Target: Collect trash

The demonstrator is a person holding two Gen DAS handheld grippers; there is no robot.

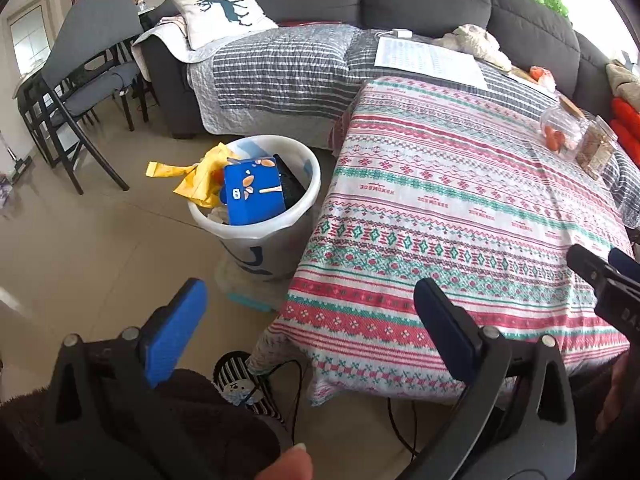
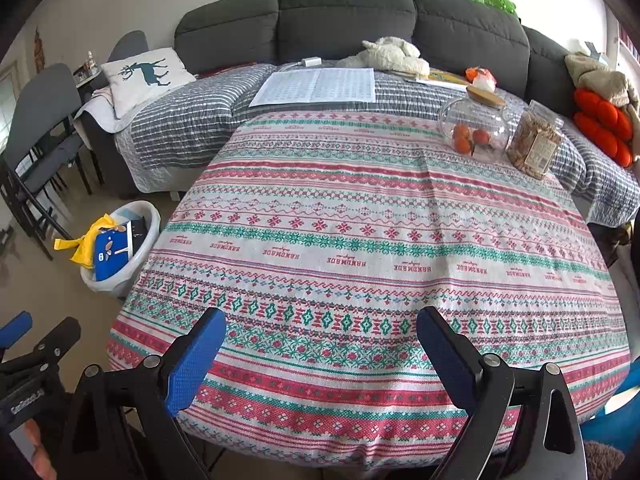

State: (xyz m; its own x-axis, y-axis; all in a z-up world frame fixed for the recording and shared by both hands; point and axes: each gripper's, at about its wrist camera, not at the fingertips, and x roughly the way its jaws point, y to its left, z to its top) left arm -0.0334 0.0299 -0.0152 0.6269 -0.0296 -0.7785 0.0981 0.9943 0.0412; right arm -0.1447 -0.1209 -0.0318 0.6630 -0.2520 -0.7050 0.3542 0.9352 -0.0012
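Observation:
A white trash bin (image 1: 280,224) stands on the floor left of the table; it also shows in the right wrist view (image 2: 136,264). In it are a blue carton (image 1: 254,194), a yellow wrapper (image 1: 196,176) hanging over the rim, and a dark box. My left gripper (image 1: 308,304) is open and empty, held near the table's front left corner. My right gripper (image 2: 320,332) is open and empty over the table's front edge; its tip shows in the left wrist view (image 1: 600,268).
The table has a patterned red, green and white cloth (image 2: 360,240). A glass jar with oranges (image 2: 474,128) and a jar of snacks (image 2: 534,146) stand at its far right. A grey sofa (image 2: 344,16) lies behind. Chairs (image 1: 80,72) stand at left. Cables (image 1: 296,384) run under the table.

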